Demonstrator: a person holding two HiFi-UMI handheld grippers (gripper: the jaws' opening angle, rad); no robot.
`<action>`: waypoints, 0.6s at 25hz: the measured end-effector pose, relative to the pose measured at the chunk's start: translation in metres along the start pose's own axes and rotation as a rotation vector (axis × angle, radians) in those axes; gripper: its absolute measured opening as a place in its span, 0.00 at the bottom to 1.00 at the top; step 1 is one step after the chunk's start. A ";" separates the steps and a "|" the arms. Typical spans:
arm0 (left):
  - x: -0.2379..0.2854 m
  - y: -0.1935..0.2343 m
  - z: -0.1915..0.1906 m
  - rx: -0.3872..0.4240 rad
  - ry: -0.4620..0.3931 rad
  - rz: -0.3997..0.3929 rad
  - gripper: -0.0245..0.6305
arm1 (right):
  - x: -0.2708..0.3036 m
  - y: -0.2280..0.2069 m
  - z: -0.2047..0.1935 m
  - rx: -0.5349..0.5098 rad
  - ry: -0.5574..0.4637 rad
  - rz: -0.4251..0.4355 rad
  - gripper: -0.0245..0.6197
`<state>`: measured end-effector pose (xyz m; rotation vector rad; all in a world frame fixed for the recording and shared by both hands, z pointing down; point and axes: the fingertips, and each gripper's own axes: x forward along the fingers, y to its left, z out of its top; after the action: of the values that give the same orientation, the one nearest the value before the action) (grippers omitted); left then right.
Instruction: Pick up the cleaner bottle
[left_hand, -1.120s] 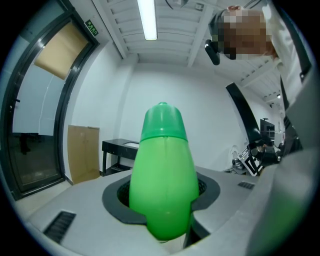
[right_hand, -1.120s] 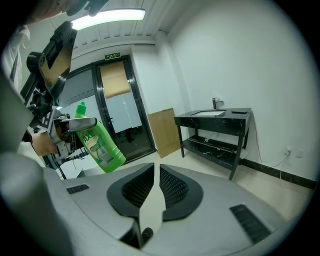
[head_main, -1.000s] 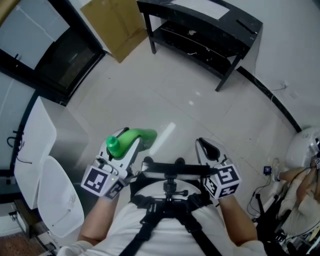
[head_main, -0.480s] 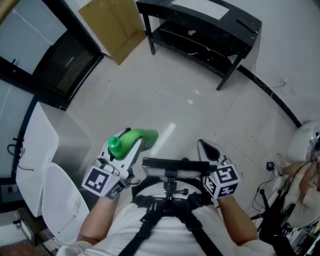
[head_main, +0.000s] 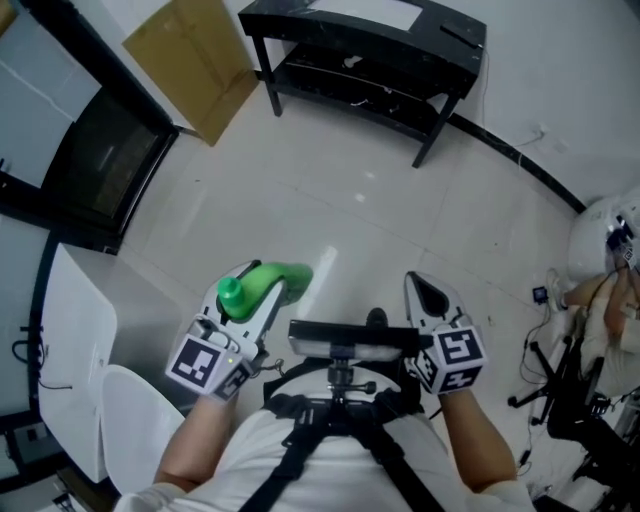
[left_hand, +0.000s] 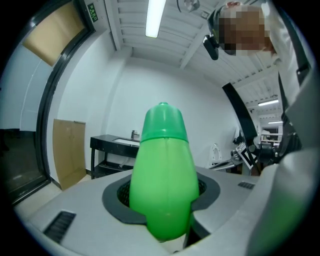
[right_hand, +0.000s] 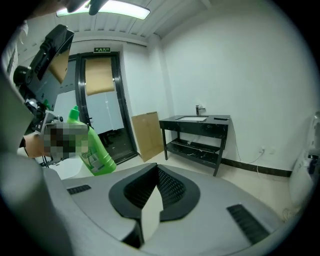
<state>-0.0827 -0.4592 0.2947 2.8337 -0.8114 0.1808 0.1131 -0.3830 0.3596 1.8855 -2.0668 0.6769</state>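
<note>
He's got it. The green cleaner bottle (head_main: 268, 281) sits lower left of centre in the head view, gripped by the L gripper (head_main: 245, 300) and well clear of the tiled floor (head_main: 330, 190).

In the left gripper view the bottle (left_hand: 164, 175) fills the middle of the pic, cap at the top, w/ the grey fingers (left_hand: 75, 200) closed on its body from both sides at a mid-width hold.

The R gripper (head_main: 428, 295), lower right of centre, plays no part: its fingers (right_hand: 210, 200) are pressed together w/ nothing btw them. Its view catches the bottle (right_hand: 95, 150) at mid-left, tilted, in the air.

A black sink stand (head_main: 360, 40) and a cardboard sheet (head_main: 190, 65) stand far off along the top edge.

Verdict: the pick-up looks done, w/ the bottle lifted and the grip apparently firm. All that's left, prob., is to keep that hold.
</note>
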 end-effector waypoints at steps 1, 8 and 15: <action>-0.003 0.003 -0.002 0.000 0.004 -0.016 0.31 | -0.002 0.002 0.001 0.007 -0.009 -0.022 0.05; -0.014 0.008 -0.011 0.000 0.020 -0.066 0.31 | -0.012 0.005 -0.001 0.046 -0.047 -0.093 0.05; -0.013 -0.002 -0.007 -0.013 -0.008 -0.031 0.31 | -0.013 -0.001 0.016 -0.004 -0.069 -0.034 0.14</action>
<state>-0.0929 -0.4489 0.2993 2.8348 -0.7674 0.1596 0.1179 -0.3800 0.3400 1.9634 -2.0706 0.6073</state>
